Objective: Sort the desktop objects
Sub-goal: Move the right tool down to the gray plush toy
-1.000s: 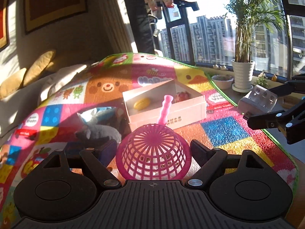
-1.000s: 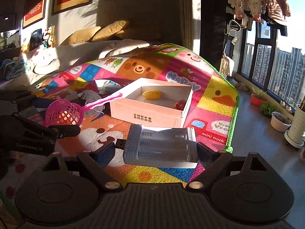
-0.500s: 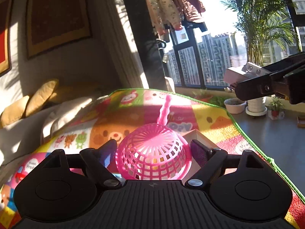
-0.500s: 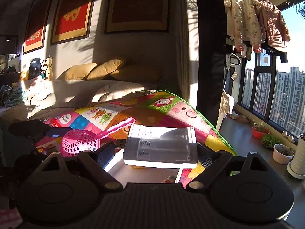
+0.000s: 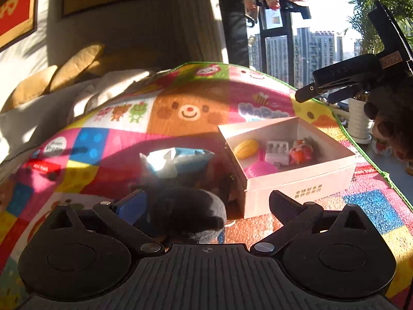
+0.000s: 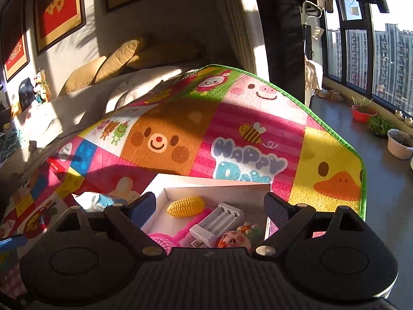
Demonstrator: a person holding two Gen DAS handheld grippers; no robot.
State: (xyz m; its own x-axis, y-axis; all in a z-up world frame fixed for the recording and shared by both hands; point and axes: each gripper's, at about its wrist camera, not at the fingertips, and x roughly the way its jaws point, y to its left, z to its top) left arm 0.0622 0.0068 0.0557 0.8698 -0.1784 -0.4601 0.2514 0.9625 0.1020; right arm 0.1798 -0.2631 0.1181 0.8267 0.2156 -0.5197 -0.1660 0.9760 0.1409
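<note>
A white cardboard box (image 5: pixel 296 180) sits on the colourful play mat (image 5: pixel 191 108). Inside lie a yellow toy corn (image 5: pixel 246 149), a white battery charger (image 5: pixel 277 151), a pink scoop (image 5: pixel 259 169) and a small orange toy (image 5: pixel 300 152). My left gripper (image 5: pixel 206 204) is open, low over the mat, with a grey plush toy (image 5: pixel 185 213) between its fingers, against the left one. My right gripper (image 6: pixel 210 206) is open and empty just above the box (image 6: pixel 219 188); the corn (image 6: pixel 185 206), charger (image 6: pixel 216 223), scoop (image 6: pixel 165 240) and orange toy (image 6: pixel 235 239) show below it.
A blue and white tissue pack (image 5: pixel 178 159) lies on the mat left of the box, also in the right wrist view (image 6: pixel 99 200). A sofa with yellow cushions (image 6: pixel 113 64) is behind. Plant pots (image 6: pixel 400 143) stand on the floor by the window at right.
Both grippers have opened. The pink scoop and the white charger now lie in the box. My left gripper has dropped to the grey plush toy; the right one hangs over the box.
</note>
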